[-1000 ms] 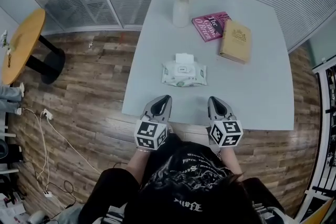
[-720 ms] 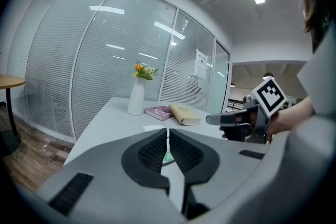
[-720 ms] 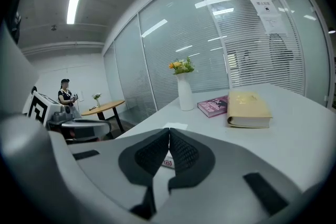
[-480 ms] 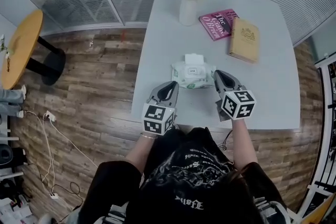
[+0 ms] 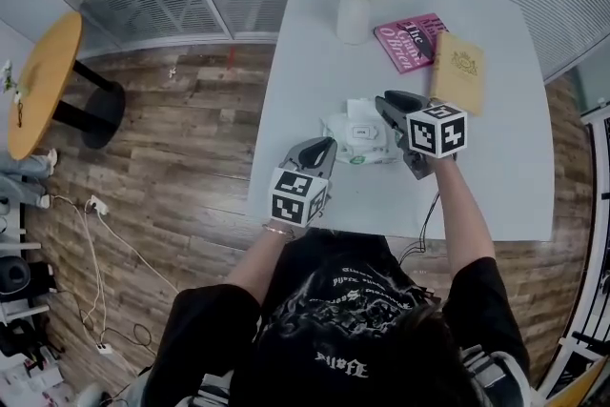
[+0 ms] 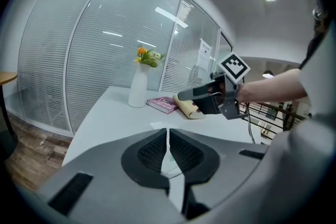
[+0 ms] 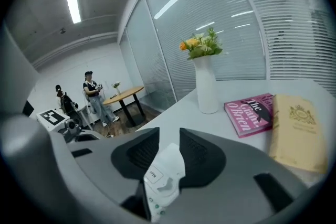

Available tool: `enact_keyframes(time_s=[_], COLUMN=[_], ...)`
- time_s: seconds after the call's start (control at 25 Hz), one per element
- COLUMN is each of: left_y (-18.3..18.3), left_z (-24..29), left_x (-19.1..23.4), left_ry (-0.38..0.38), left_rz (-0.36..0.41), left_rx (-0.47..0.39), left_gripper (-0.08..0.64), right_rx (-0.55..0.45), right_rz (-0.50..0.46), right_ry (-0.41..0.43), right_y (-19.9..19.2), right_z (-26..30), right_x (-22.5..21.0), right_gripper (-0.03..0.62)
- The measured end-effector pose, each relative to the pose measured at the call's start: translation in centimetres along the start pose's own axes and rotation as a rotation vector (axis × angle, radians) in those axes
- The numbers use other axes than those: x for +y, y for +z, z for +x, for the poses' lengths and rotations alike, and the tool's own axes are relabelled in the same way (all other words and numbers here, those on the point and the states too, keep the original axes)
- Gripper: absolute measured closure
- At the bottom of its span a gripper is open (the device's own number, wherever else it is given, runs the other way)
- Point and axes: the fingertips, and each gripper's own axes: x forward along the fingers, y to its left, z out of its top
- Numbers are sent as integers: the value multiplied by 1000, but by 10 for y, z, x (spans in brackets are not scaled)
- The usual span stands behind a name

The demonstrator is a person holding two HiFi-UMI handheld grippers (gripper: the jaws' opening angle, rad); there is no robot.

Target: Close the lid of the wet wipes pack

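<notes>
The white and green wet wipes pack [image 5: 353, 134] lies on the white table [image 5: 305, 62], its small white lid [image 5: 358, 108] raised at the far side. My right gripper [image 5: 387, 98] hangs over the pack's right end. Its jaws have just been opening. In the right gripper view the lid [image 7: 165, 171], marked OPEN, shows in the gap of the right gripper [image 7: 168, 134], and the pads do not press on it. My left gripper [image 5: 327, 145] sits at the pack's near left corner. In the left gripper view the left gripper [image 6: 168, 131] leaves only a thin slit.
A white vase of flowers [image 5: 355, 10] stands at the table's far end, with a pink book [image 5: 410, 41] and a tan book [image 5: 460, 62] to its right. A round wooden side table [image 5: 43, 81] stands on the floor at left. People stand far off [image 7: 93, 93].
Both grippers moved forward from the table's near edge to the pack. The right one went further, over the pack's right end, and its jaws parted. The left one stayed shut.
</notes>
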Motion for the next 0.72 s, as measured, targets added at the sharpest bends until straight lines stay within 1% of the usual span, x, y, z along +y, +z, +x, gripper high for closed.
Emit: enact_keyframes(time_s=[0.08,0.12,0.24,0.4,0.48,0.6,0.72], left_y=[-4,-7,-13,-17,-20,-29,-41], left_z=[8,12,23,35,42,50,55], left_x=[-1,0,3,5,7,8,11], left_ry=[-19,-25,-28,-31,-32,-30,-15], left_rz=[8,13,13,-21,-24,-28,-24], left_rx=[31,46,85,107,122,156,193], left_gripper=[543,543,543,543,543,543,543], right_rx=[44,64,135,232,279,390,459], right_rz=[-19,-22,-37,-61,-76,-159,-216], right_ry=[53,79,123,148,187,272,312], right_y=[3,3,0,-8,-13,-26,-32], right_z=[13,19,38,55,61,65,72], right_x=[2,2,-1,-13,-16,-12,-16], right_gripper=[428,413,403,402,402,383,382])
